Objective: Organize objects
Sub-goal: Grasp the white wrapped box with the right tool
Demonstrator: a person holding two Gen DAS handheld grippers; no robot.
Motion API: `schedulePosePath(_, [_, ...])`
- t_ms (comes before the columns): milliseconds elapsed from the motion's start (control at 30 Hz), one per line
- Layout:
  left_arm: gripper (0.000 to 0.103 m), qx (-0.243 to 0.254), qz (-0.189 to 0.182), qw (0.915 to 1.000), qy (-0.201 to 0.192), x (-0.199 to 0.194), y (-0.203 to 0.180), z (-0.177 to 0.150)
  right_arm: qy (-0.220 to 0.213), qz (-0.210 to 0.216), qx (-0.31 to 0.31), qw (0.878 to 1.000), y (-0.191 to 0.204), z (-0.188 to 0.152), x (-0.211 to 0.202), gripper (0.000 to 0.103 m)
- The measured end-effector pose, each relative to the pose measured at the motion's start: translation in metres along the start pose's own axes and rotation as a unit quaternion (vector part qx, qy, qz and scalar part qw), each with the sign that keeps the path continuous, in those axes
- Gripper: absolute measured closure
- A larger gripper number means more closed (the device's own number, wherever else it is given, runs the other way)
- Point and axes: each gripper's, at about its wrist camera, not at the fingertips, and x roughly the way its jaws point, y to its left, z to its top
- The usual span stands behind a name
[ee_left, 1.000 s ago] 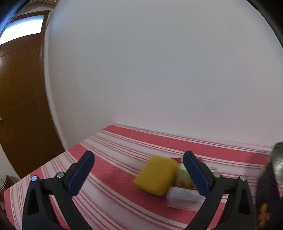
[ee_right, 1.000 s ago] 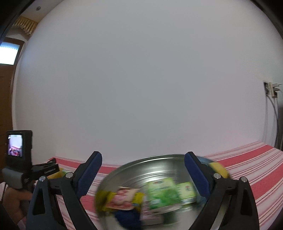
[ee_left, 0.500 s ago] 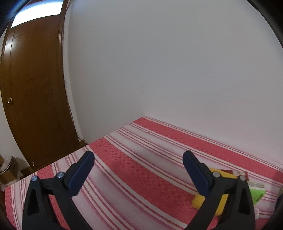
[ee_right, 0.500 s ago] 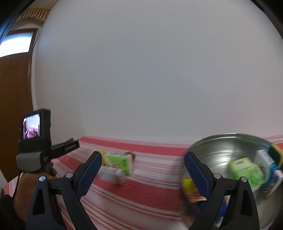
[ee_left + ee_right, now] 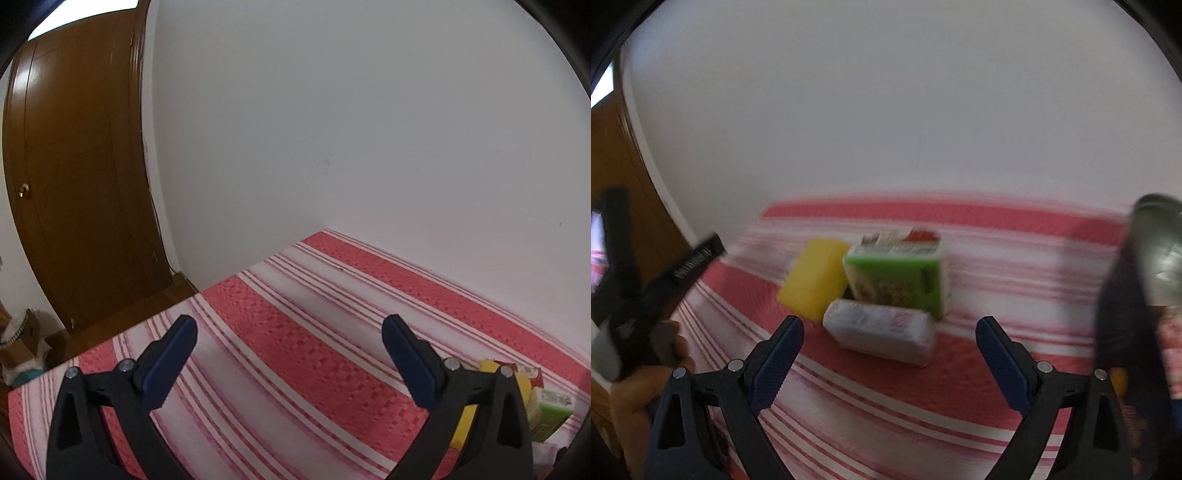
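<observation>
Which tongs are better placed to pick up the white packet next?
Right. The right tongs are open and face the white packet; the left tongs point at bare striped cloth.

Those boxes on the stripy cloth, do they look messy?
Yes. The green box sits tilted, leaning on the yellow block, with the white packet lying askew in front. They huddle in a heap, not in the metal bowl.

My cloth (image 5: pixel 871 384) is striped red and white; on it I see a yellow sponge (image 5: pixel 812 282), a green box (image 5: pixel 897 282) and a white packet (image 5: pixel 881 330).
</observation>
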Motion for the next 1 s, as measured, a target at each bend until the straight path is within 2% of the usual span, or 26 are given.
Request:
schedulePosePath(67, [0.002,0.010,-0.002,0.9999,-0.002,-0.002,-0.003,0.001,0.036,-0.016,-0.005,0.999,0.008,0.004,0.022,0.007])
schedulePosePath(100, [0.002,0.016,-0.007,0.9999,-0.002,-0.002,-0.005,0.001,0.048,-0.024,-0.007,0.999,0.015,0.006,0.020,0.007])
schedulePosePath(267, [0.001,0.034,-0.028,0.9990,-0.002,-0.003,-0.011,0.003,0.051,-0.059,-0.018,0.997,0.024,0.011,0.049,0.009])
schedulePosePath(333, [0.001,0.041,-0.040,0.9983,0.002,-0.003,-0.012,0.004,0.046,-0.067,-0.019,0.996,0.023,0.013,0.050,0.031])
schedulePosePath(400, [0.001,0.047,-0.057,0.9972,0.007,-0.004,-0.012,0.005,0.044,-0.059,-0.020,0.997,0.020,0.011,0.048,0.032])
schedulePosePath(500, [0.001,0.055,-0.082,0.9950,0.013,-0.007,-0.014,0.006,0.040,-0.041,-0.014,0.998,0.012,0.004,0.036,0.032])
schedulePosePath(567, [0.001,0.063,-0.107,0.9920,0.022,-0.009,-0.019,0.005,0.033,-0.010,-0.003,0.999,0.003,-0.003,0.022,0.032])
schedulePosePath(667, [0.001,0.078,-0.137,0.9870,0.031,-0.012,-0.028,0.001,0.016,0.004,-0.003,1.000,-0.007,-0.014,0.002,0.032])
schedulePosePath(833, [0.001,0.112,-0.208,0.9680,0.084,-0.010,-0.048,-0.008,-0.021,0.014,-0.026,0.999,-0.023,-0.038,-0.045,0.032])
schedulePosePath(900, [0.001,0.131,-0.211,0.9635,0.100,-0.009,-0.055,-0.012,-0.037,0.014,-0.029,0.999,-0.028,-0.045,-0.060,0.032])
schedulePosePath(1000, [0.001,0.156,-0.212,0.9595,0.101,-0.012,-0.065,-0.017,-0.045,0.017,-0.030,0.998,-0.036,-0.050,-0.079,0.032])
